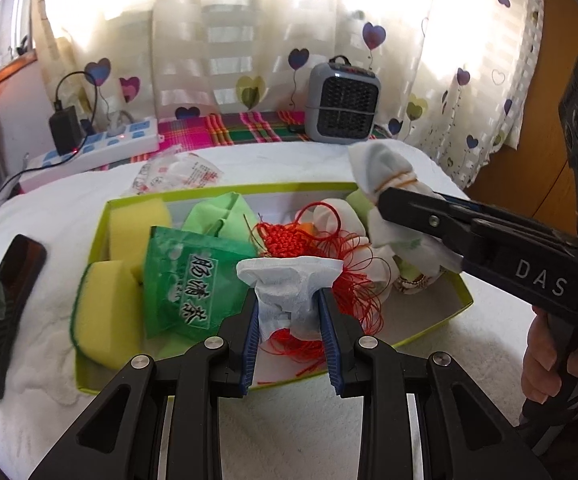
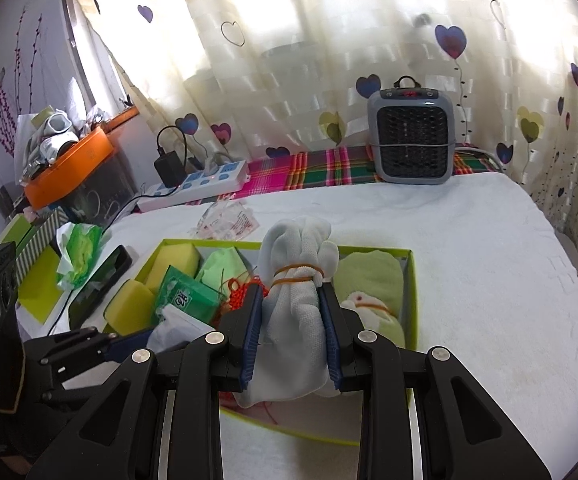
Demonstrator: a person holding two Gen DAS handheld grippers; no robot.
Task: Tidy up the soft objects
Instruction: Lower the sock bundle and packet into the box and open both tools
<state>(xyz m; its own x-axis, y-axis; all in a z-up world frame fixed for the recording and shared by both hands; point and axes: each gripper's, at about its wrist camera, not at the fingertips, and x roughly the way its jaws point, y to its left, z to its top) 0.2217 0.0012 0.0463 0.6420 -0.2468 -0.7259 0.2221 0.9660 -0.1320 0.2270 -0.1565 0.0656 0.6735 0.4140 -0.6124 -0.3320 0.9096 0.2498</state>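
Note:
A lime-green open box [image 1: 101, 236] lies on the white towel-covered table and holds yellow sponges [image 1: 105, 312], a green tea packet [image 1: 187, 280], a light green cloth [image 1: 217, 216] and a red knotted cord [image 1: 289, 240]. My left gripper [image 1: 289, 300] is shut on a white tissue pack [image 1: 285, 280] above the box's front part. My right gripper [image 2: 293, 304] is shut on a white cloth bundle tied with a rubber band [image 2: 297, 280], held above the box [image 2: 409, 280]. The right gripper also shows in the left wrist view [image 1: 401, 204]. A light green bundle [image 2: 373, 280] lies in the box's right end.
A black phone [image 1: 9, 312] lies left of the box. A grey fan heater [image 2: 411, 136], a power strip [image 2: 197, 184] and a plaid cloth [image 2: 321, 168] stand at the back. A crumpled clear wrapper [image 1: 177, 172] lies behind the box. An orange tray [image 2: 69, 168] is far left.

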